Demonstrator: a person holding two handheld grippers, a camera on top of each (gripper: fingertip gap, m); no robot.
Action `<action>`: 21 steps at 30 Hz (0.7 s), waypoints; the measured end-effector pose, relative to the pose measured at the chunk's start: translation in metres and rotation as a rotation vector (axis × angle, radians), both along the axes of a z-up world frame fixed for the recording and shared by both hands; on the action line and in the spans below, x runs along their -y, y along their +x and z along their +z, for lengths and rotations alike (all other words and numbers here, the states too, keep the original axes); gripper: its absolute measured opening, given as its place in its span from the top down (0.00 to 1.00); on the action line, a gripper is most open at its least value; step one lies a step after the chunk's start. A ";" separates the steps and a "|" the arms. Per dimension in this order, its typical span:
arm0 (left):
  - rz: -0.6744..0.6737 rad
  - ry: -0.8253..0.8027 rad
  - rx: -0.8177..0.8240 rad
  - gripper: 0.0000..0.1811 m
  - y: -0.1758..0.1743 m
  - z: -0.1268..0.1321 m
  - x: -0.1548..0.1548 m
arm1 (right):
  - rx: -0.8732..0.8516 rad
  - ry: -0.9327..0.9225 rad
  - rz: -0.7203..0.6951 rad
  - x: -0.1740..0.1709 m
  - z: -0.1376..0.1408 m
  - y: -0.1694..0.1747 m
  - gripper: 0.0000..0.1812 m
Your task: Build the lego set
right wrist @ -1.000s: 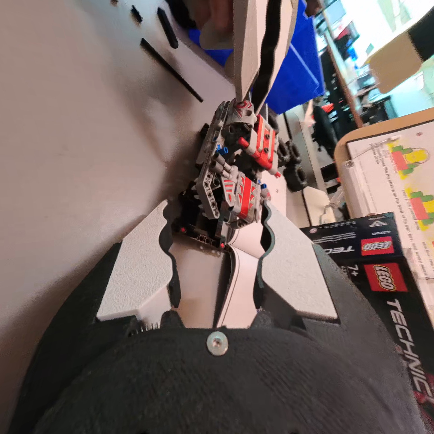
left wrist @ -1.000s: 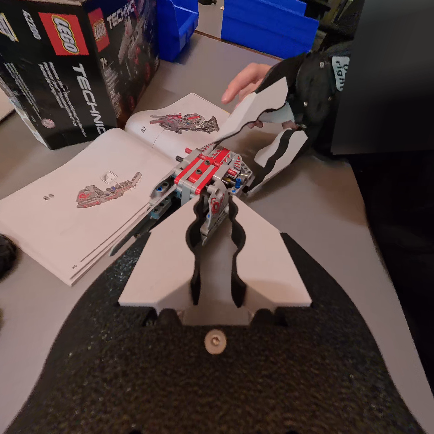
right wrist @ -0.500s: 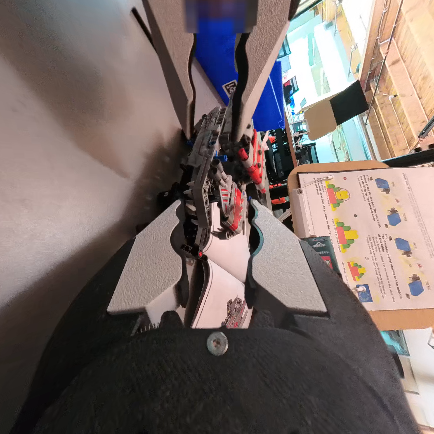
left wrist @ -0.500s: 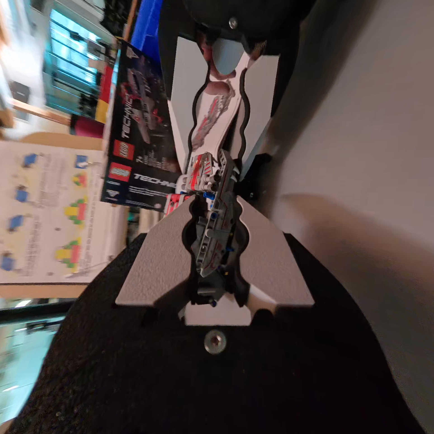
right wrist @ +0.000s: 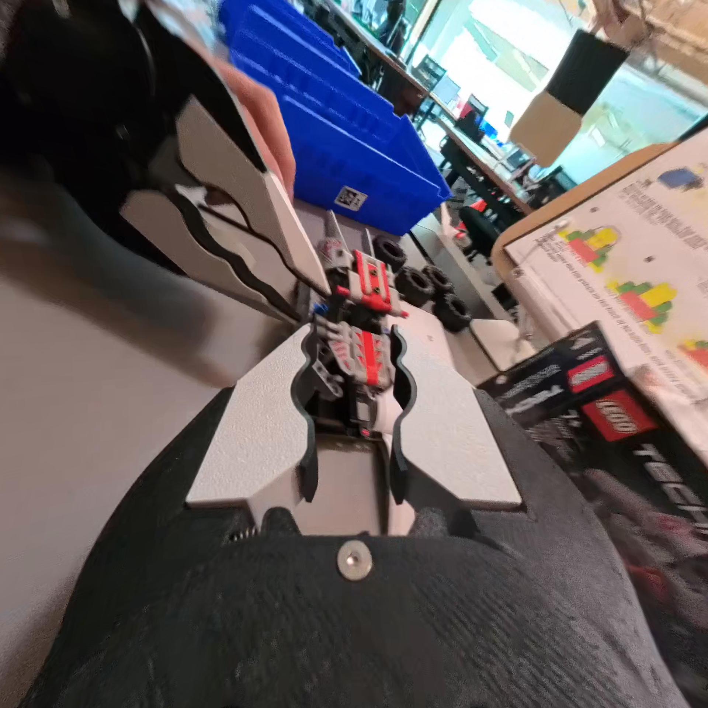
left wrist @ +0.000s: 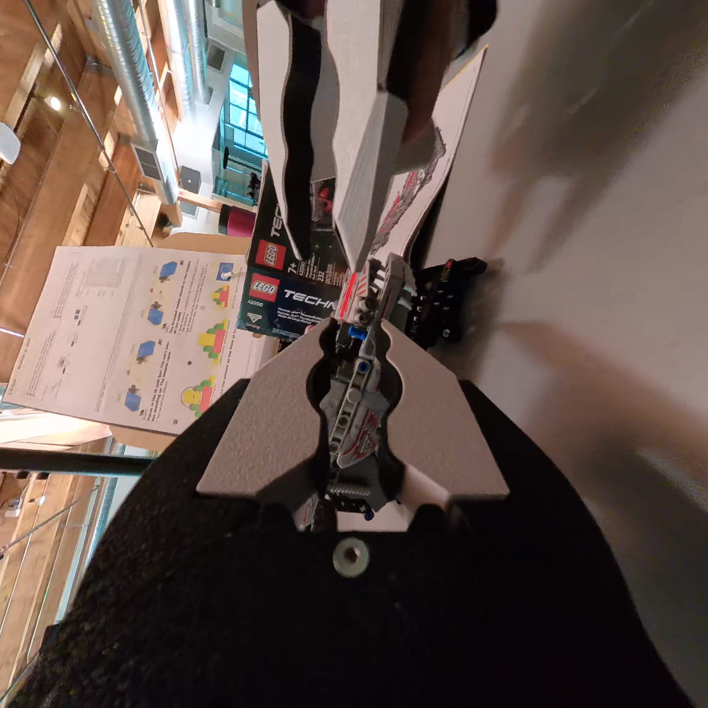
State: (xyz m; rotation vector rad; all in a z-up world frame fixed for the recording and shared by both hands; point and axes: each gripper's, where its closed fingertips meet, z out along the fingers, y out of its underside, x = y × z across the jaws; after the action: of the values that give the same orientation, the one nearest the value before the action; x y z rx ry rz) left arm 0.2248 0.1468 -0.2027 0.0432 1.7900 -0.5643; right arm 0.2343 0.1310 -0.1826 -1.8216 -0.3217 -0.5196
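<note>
The lego model [left wrist: 356, 398], a grey and red partial vehicle body, is lifted off the table [right wrist: 95, 383] and held between both grippers. Your left gripper [left wrist: 354, 333] is clamped on the model's long grey beam side; the model fills the gap between its jaws back to the base. Your right gripper [right wrist: 350, 344] grips the red-striped end, jaws closed against it, though the right wrist view is blurred, so I cannot tell how firm that contact is.

Judgement: the step in hand looks like turning the body over to inspect it or to seat a part. Keep one gripper as the firm anchor and let the other only steady; squeezing from both ends risks popping a pin connection. Rotate slowly, and keep the blue pins [left wrist: 358, 333] facing you.

Outward: black tyres [right wrist: 421, 283] lie on the table just beyond the model, apart from it. The instruction booklet [left wrist: 429, 184] lies open nearby, beside the black set box [left wrist: 283, 302]. Blue bins [right wrist: 344, 145] stand farther back.
</note>
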 end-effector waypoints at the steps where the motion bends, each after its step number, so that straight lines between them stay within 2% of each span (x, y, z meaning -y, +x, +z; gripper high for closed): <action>1: -0.001 0.001 -0.002 0.91 0.000 -0.001 -0.001 | -0.078 0.017 0.019 -0.003 0.001 -0.009 0.81; 2: -0.012 0.008 -0.017 0.90 0.000 -0.005 0.000 | -0.149 0.035 0.016 -0.005 0.003 -0.015 0.85; 3: -0.014 0.012 -0.026 0.90 0.000 -0.008 -0.001 | -0.189 0.043 0.003 -0.006 0.002 -0.018 0.85; 8: -0.026 -0.006 -0.022 0.89 0.000 -0.009 -0.004 | -0.243 0.000 -0.094 -0.006 -0.012 -0.008 0.88; 11: -0.040 -0.018 -0.017 0.89 0.001 -0.010 -0.004 | -0.285 -0.003 -0.054 -0.008 -0.015 -0.011 0.92; 13: -0.043 -0.015 -0.007 0.89 0.001 -0.010 -0.005 | -0.294 -0.012 -0.040 -0.008 -0.017 -0.011 0.94; 18: -0.052 -0.010 0.015 0.90 0.002 -0.009 -0.003 | -0.284 -0.042 -0.050 -0.012 -0.023 -0.008 0.92; 21: -0.055 -0.014 0.020 0.90 0.002 -0.009 -0.003 | -0.276 -0.049 -0.056 -0.014 -0.024 -0.007 0.94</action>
State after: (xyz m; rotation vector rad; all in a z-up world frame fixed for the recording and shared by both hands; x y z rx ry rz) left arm 0.2272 0.1494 -0.2120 0.0884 1.7692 -0.6135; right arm 0.2274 0.1449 -0.2068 -1.9256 -0.0964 -0.2948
